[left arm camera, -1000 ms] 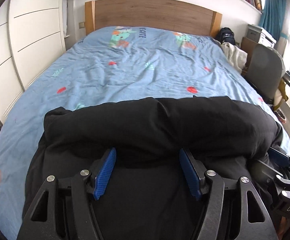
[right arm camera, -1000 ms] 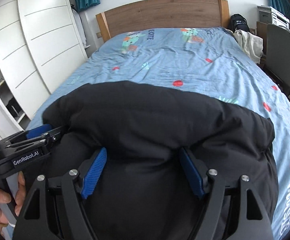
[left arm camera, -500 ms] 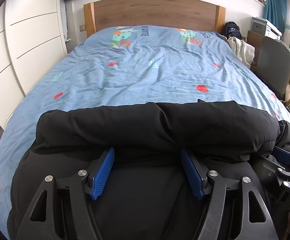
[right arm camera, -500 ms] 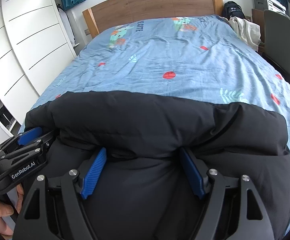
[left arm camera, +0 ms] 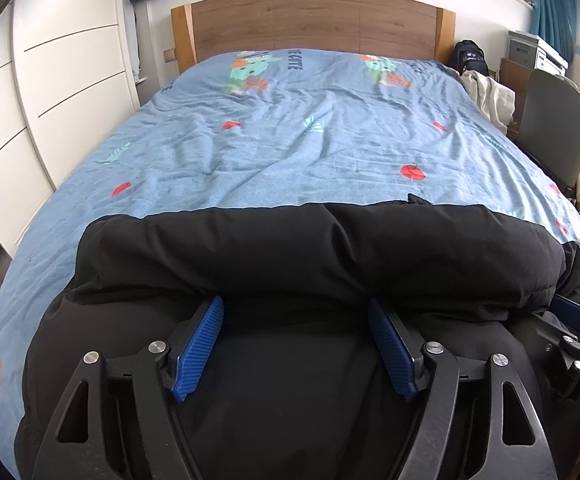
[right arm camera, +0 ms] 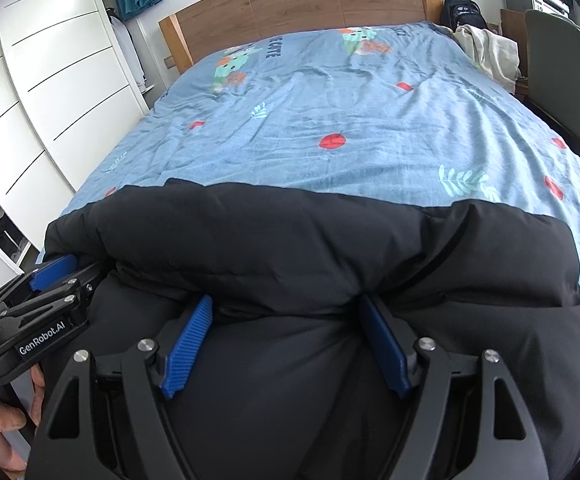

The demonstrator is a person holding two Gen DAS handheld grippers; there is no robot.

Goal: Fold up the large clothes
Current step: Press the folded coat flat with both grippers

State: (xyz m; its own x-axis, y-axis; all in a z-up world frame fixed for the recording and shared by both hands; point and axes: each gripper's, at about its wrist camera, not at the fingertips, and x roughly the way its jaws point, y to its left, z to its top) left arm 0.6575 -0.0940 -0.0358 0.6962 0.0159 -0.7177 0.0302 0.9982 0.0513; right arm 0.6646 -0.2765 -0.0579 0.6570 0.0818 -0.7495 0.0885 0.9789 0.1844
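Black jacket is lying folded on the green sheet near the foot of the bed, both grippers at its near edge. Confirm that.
Not quite: the sheet is blue, not green, as both wrist views show. The rest holds: the black jacket lies folded near the foot of the bed, with the left gripper and right gripper at its near edge.

Open bedspread ahead, padded jacket roll right at the fingertips

Beyond the claws the black puffer jacket [left arm camera: 313, 248] bulges across; past it the blue duvet [left arm camera: 309, 140] lies bare to the headboard [left arm camera: 309, 24]. Wardrobe [left arm camera: 62, 80] closes the left, chair [left arm camera: 553, 128] the right.
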